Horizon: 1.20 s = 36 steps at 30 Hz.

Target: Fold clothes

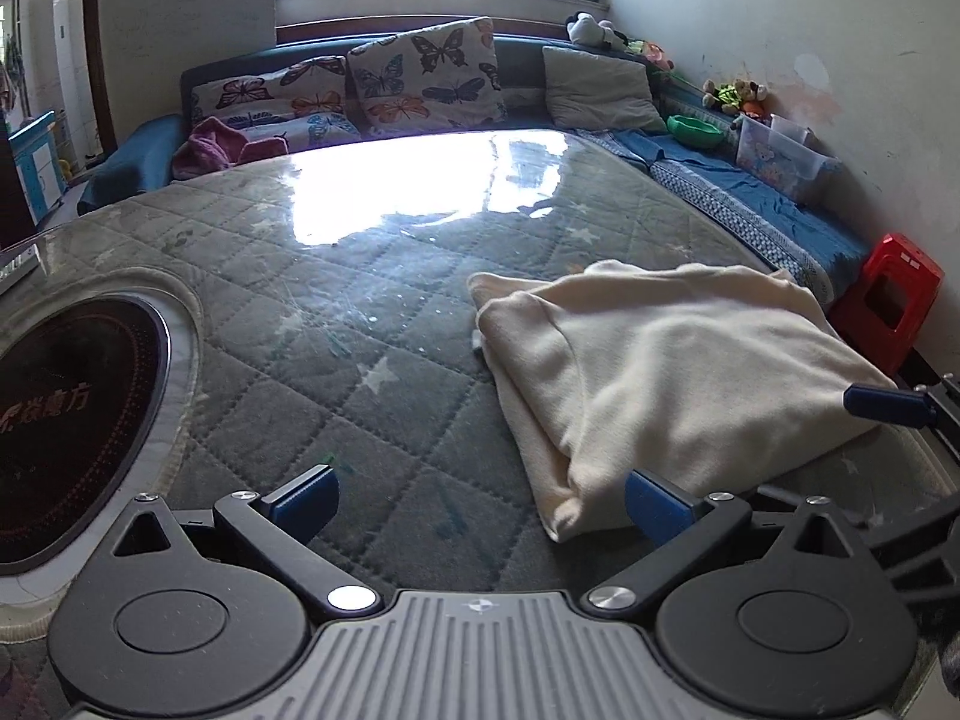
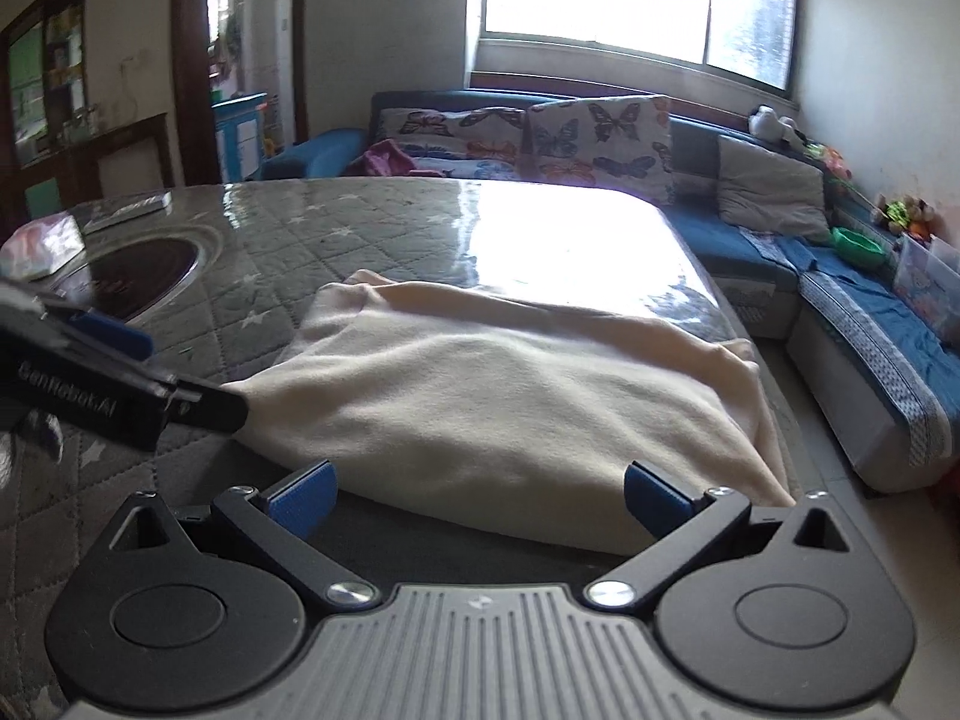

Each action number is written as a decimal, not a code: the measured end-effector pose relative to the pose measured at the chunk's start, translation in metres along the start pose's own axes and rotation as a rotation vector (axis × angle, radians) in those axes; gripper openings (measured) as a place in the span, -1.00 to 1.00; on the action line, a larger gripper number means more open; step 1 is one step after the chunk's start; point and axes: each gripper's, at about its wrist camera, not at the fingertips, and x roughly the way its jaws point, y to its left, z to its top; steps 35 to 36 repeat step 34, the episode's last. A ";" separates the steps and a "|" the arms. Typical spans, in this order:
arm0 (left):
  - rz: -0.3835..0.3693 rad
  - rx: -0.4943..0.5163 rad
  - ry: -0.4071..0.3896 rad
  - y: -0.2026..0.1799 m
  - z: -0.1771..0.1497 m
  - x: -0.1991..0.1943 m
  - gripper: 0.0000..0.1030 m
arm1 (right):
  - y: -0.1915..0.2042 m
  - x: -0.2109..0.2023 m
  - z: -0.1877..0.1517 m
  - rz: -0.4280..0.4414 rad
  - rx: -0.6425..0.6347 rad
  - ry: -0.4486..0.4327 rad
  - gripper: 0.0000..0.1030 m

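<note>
Right wrist view: cream garment lies folded into a compact rectangle on the worktop; right tool and left tool gape wide, empty, flanking its near edge.

Both claws spread wide, gripping nothing

The left claw fills the lower frame of its own view, blue pads parted; the right claw does likewise, level and low in its view.

left wrist: low over counter, facing sofa | right wrist: same, nearer | shared: cream garment
</note>
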 end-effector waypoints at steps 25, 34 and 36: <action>-0.005 -0.006 -0.006 -0.008 0.012 0.005 1.00 | 0.032 0.004 0.008 0.084 -0.104 -0.023 0.95; -0.026 0.019 -0.025 -0.021 0.009 0.000 1.00 | 0.000 -0.005 -0.006 -0.004 0.066 -0.020 1.00; -0.026 0.019 -0.025 -0.021 0.009 0.000 1.00 | 0.000 -0.005 -0.006 -0.004 0.066 -0.020 1.00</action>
